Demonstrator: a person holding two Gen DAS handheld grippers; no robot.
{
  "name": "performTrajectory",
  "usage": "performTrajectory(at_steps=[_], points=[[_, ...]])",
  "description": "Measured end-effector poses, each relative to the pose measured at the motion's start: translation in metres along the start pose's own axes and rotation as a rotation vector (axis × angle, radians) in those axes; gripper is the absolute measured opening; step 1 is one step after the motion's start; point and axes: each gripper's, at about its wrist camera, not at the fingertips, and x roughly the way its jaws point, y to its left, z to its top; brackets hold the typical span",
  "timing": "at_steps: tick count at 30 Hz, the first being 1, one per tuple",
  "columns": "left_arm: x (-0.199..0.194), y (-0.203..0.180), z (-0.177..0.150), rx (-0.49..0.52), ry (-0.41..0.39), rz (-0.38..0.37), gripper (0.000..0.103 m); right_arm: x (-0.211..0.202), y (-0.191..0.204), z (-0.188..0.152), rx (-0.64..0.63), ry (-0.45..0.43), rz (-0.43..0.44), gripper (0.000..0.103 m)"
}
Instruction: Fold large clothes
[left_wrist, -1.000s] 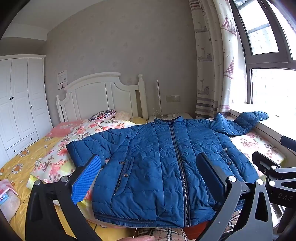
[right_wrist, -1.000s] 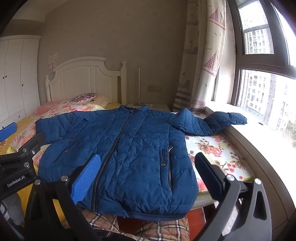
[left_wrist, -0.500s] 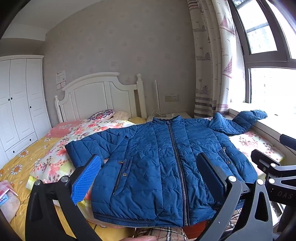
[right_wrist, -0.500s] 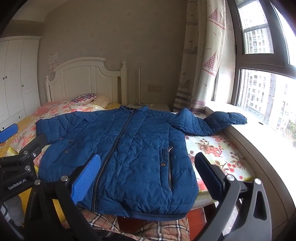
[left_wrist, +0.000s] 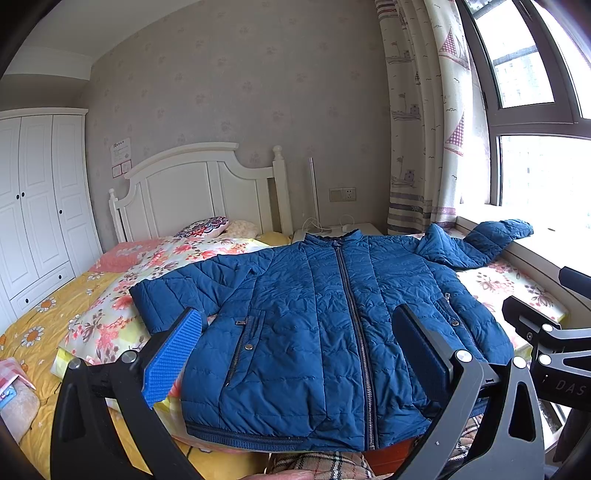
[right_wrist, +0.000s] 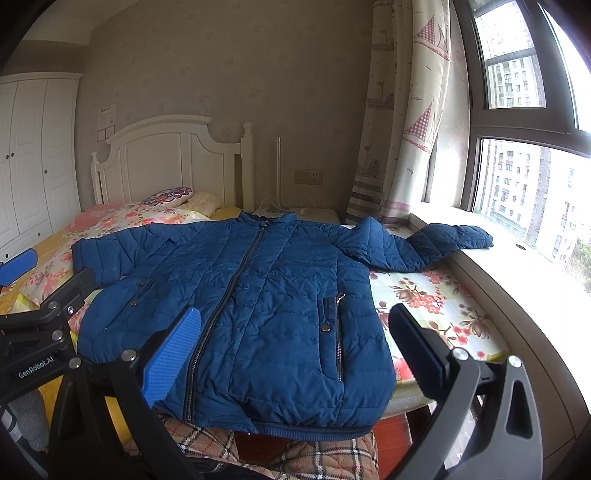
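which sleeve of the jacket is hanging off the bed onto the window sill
The sleeve on the window side: it bends at the elbow and its cuff rests on the sill. The other sleeve lies on the floral bedding.

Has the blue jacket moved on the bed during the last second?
No. The blue jacket lies as before: its sleeve still rests on the window sill, collar near the headboard.

Quilted matt cloth jacket (left_wrist: 325, 325); ribbed blue pads (left_wrist: 171, 354) — painted wood headboard (left_wrist: 192, 192)
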Motion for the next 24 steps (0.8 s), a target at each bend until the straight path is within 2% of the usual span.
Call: performTrajectory(at_steps=[24], points=[[-0.0004,-0.0012,-0.0018,0.0,0.003,-0.002,0.099,0.0002,-0.0002,-0.0022,0.001,-0.001,0.001,0.101]])
